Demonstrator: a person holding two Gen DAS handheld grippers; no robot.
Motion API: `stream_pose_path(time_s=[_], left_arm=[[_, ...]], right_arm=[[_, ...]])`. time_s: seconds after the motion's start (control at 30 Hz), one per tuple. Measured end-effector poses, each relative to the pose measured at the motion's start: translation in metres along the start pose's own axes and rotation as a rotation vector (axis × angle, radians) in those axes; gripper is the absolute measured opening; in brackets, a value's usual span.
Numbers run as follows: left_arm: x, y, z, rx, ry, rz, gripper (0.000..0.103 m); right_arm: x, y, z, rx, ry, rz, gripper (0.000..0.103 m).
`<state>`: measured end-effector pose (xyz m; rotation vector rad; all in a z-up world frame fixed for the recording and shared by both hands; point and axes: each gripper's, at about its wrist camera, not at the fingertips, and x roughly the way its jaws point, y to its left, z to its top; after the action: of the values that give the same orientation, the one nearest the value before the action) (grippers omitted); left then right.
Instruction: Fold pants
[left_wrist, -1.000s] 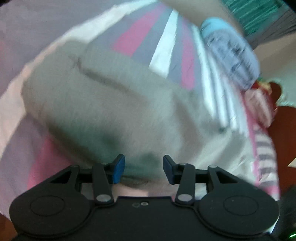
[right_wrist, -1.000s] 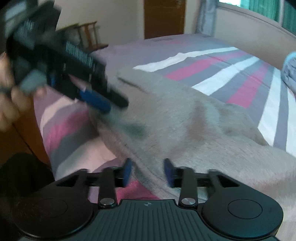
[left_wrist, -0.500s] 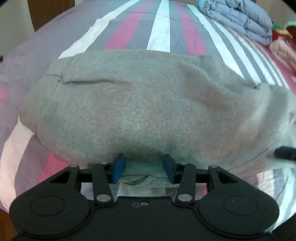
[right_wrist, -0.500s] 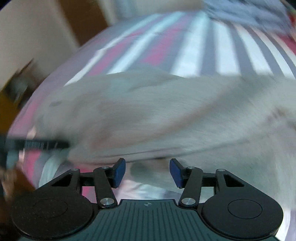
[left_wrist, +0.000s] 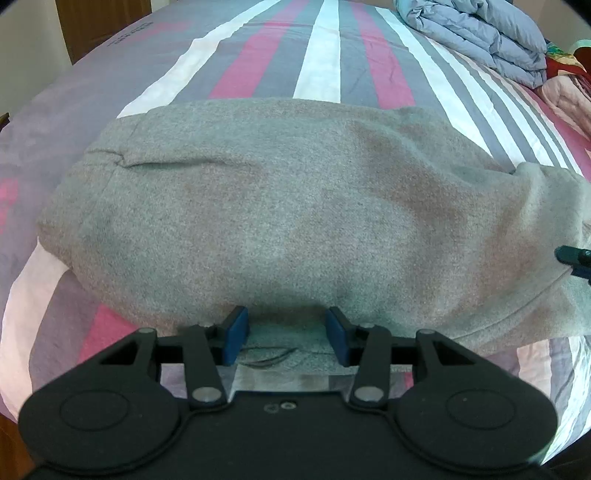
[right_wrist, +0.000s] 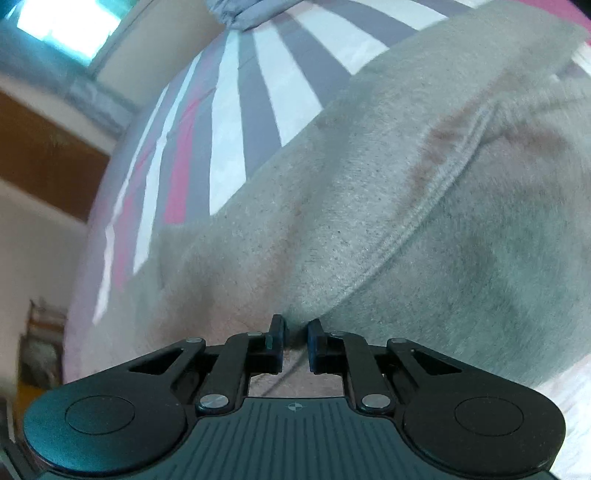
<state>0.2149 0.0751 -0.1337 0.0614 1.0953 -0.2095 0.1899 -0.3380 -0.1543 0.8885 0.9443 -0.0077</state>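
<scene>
Grey fleece pants (left_wrist: 295, 206) lie spread across a striped bed. My left gripper (left_wrist: 286, 334) is open, with its blue fingertips at the near edge of the fabric. In the right wrist view the pants (right_wrist: 388, 206) fill most of the frame, with a stitched seam running diagonally. My right gripper (right_wrist: 295, 336) has its jaws nearly together, pinching the near edge of the pants. The tip of the right gripper (left_wrist: 576, 258) shows at the right edge of the left wrist view, against the fabric.
The bed sheet (left_wrist: 317, 62) has pink, grey and white stripes. A folded blue-grey duvet (left_wrist: 480, 37) and pink bedding (left_wrist: 569, 96) lie at the far right. A wooden door (right_wrist: 40, 155) and a window (right_wrist: 62, 26) show to the left in the right wrist view.
My right gripper has closed from open onto the edge of the pants and swung its view round. My left gripper has stayed open at the near fabric edge.
</scene>
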Motion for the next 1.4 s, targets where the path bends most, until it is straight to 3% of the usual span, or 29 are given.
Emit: stream_pose_path(time_s=[0.07, 0.2, 0.33, 0.47, 0.57, 0.73, 0.8, 0.87, 1.0, 1.1, 1.4], left_arm=[[-0.001, 0.0, 0.0, 0.001, -0.001, -0.001, 0.037], [-0.001, -0.001, 0.001, 0.005, -0.006, -0.001, 0.037], [-0.001, -0.001, -0.001, 0.017, -0.011, 0.003, 0.038], [-0.004, -0.004, 0.001, 0.027, -0.016, 0.014, 0.039], [-0.012, -0.006, 0.002, 0.031, -0.03, 0.023, 0.039], [-0.028, -0.028, 0.003, 0.065, -0.068, -0.015, 0.039], [-0.029, -0.047, 0.004, 0.101, -0.066, -0.044, 0.039], [-0.024, -0.066, 0.004, 0.135, -0.051, -0.062, 0.039], [-0.007, -0.089, 0.002, 0.177, -0.028, -0.035, 0.04], [0.0, -0.09, 0.004, 0.148, -0.018, -0.029, 0.04], [0.003, -0.093, 0.001, 0.156, -0.015, -0.019, 0.042]], right_arm=[[-0.011, 0.005, -0.006, -0.025, -0.038, 0.005, 0.01], [-0.057, 0.026, -0.026, -0.227, -0.155, -0.007, 0.008], [-0.085, 0.026, -0.058, -0.287, -0.184, 0.001, 0.008], [-0.049, 0.006, -0.075, -0.249, -0.116, -0.098, 0.008], [-0.033, -0.002, -0.076, -0.223, -0.1, -0.12, 0.008], [-0.051, -0.001, -0.065, -0.207, -0.088, -0.076, 0.01], [-0.061, -0.005, -0.061, -0.204, -0.086, -0.069, 0.023], [-0.071, -0.015, -0.054, -0.187, -0.102, -0.057, 0.052], [-0.087, -0.038, -0.037, -0.15, -0.151, -0.074, 0.053], [-0.093, -0.056, -0.017, -0.079, -0.159, -0.077, 0.053], [-0.079, -0.085, 0.046, 0.034, -0.202, -0.142, 0.052]])
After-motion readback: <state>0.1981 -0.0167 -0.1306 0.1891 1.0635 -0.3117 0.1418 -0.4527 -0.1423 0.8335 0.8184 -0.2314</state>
